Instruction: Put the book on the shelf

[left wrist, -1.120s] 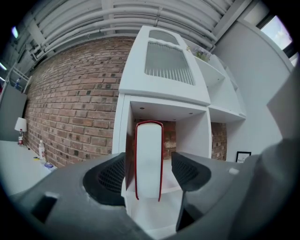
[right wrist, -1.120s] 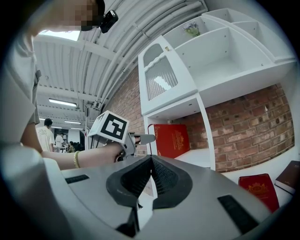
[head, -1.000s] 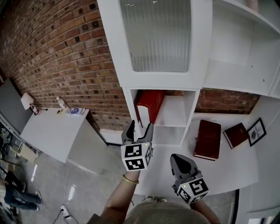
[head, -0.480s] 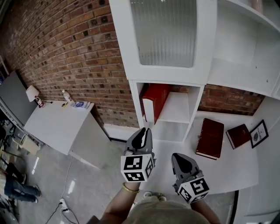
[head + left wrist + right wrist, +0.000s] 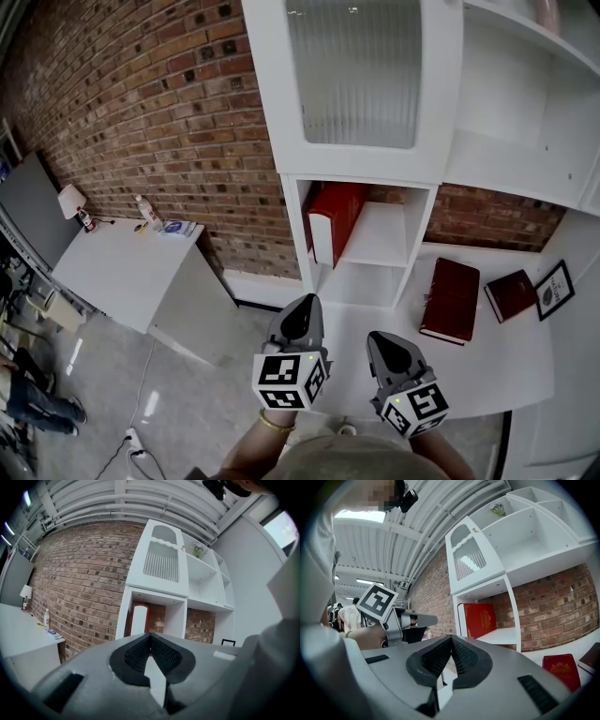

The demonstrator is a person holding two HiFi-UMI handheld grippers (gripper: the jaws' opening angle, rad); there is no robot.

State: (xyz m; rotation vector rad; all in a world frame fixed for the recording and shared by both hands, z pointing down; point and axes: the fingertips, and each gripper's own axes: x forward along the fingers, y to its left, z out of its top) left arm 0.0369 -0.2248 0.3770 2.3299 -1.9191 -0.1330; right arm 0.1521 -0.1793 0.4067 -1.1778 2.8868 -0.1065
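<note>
A bright red book (image 5: pixel 333 220) stands upright against the left wall of the white shelf's lower cubby (image 5: pixel 375 234); it also shows in the left gripper view (image 5: pixel 139 619) and the right gripper view (image 5: pixel 480 619). My left gripper (image 5: pixel 300 314) hangs in front of the cubby, apart from the book. Its jaws have just been closing and are now shut with nothing between them (image 5: pixel 150 634). My right gripper (image 5: pixel 386 344) sits beside it, shut and empty (image 5: pixel 451 637). Two dark red books (image 5: pixel 450 300) (image 5: pixel 511 293) lie flat on the white counter.
A framed picture (image 5: pixel 553 284) leans at the counter's right end. A ribbed glass cabinet door (image 5: pixel 352 75) is above the cubby. A white table (image 5: pixel 122 267) with a bottle stands left by the brick wall (image 5: pixel 159 122). Grey floor lies below.
My left gripper has drawn back from the cubby toward me and its jaws have gone from wide open to shut. The red book stays standing in the cubby. The right gripper has kept still.
</note>
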